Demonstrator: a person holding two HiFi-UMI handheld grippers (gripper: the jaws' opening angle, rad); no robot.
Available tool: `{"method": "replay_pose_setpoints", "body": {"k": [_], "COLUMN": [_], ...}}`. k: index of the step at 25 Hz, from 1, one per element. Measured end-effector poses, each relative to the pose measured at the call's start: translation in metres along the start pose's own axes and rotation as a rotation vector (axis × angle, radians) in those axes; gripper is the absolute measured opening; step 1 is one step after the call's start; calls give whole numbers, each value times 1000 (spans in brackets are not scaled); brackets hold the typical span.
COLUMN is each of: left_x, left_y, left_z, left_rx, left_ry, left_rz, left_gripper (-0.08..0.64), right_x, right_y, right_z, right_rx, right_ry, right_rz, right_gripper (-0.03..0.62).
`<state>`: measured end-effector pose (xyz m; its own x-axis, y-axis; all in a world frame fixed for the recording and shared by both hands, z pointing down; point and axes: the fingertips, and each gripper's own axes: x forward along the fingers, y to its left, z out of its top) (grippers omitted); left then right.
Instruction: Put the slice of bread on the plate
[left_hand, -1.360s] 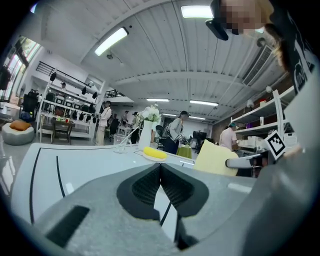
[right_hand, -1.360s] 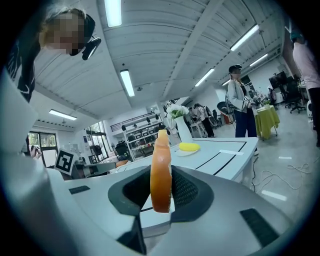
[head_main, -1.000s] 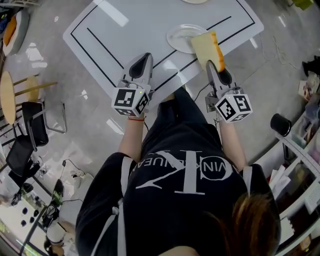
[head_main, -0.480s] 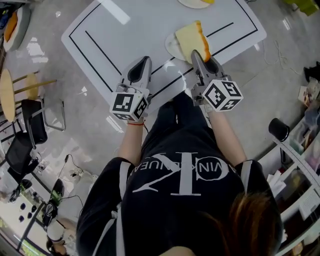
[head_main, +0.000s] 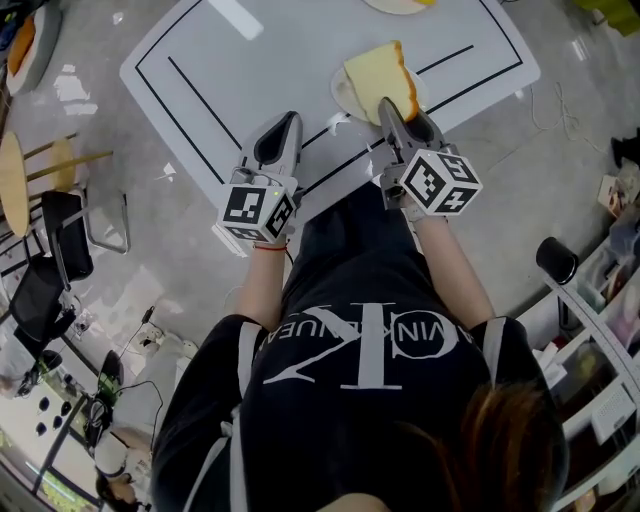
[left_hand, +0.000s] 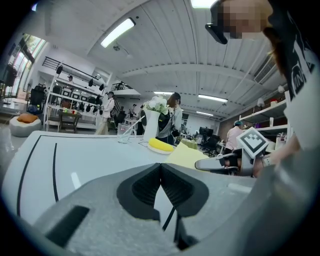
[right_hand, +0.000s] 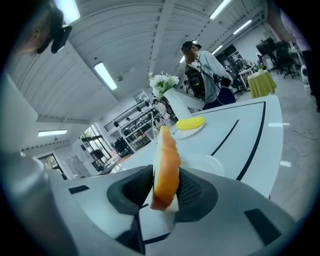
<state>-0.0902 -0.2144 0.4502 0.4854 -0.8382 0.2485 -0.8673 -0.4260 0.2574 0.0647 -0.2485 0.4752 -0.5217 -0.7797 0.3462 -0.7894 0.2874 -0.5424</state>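
A slice of bread (head_main: 376, 76) with an orange crust hangs tilted over the small white plate (head_main: 341, 92) near the white table's front edge. My right gripper (head_main: 393, 108) grips its near end. In the right gripper view the bread (right_hand: 165, 165) stands on edge between both pads, with the plate (right_hand: 204, 162) just beyond; the jaws are opening slightly while the pads still touch the crust. My left gripper (head_main: 282, 124) rests shut and empty at the table edge, to the left of the plate. Its jaws (left_hand: 160, 168) meet, and the bread (left_hand: 186, 155) and right gripper (left_hand: 220, 163) show at its right.
The white table (head_main: 250, 60) carries black lines. A second plate holding something yellow (right_hand: 190, 123) sits at the far edge, with a glass (left_hand: 124, 132) and a vase of flowers (left_hand: 153, 119) beyond. Chairs (head_main: 70, 240) stand to the left on the floor. People stand in the background.
My right gripper carried the bread leftward and a little lower, from beside the plate to over it. The left gripper stayed in place.
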Motion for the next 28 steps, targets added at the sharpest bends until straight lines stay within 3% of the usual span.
{"method": "replay_pose_setpoints", "body": {"k": [9, 17, 28], "left_x": [9, 12, 10], "left_y": [0, 3, 5], "left_z": [1, -1, -1], "left_rx": [-5, -13, -28], "left_ry": [7, 10, 12], "left_rz": [-14, -9, -4], "left_gripper": [11, 11, 11], "right_x": [5, 5, 8], "right_y": [-11, -27, -24], "right_z": [0, -3, -6], "right_rx": [-249, -278, -333], "right_ry": [76, 129, 171], "right_rz": [-119, -179, -174], "right_gripper": [190, 281, 281]}}
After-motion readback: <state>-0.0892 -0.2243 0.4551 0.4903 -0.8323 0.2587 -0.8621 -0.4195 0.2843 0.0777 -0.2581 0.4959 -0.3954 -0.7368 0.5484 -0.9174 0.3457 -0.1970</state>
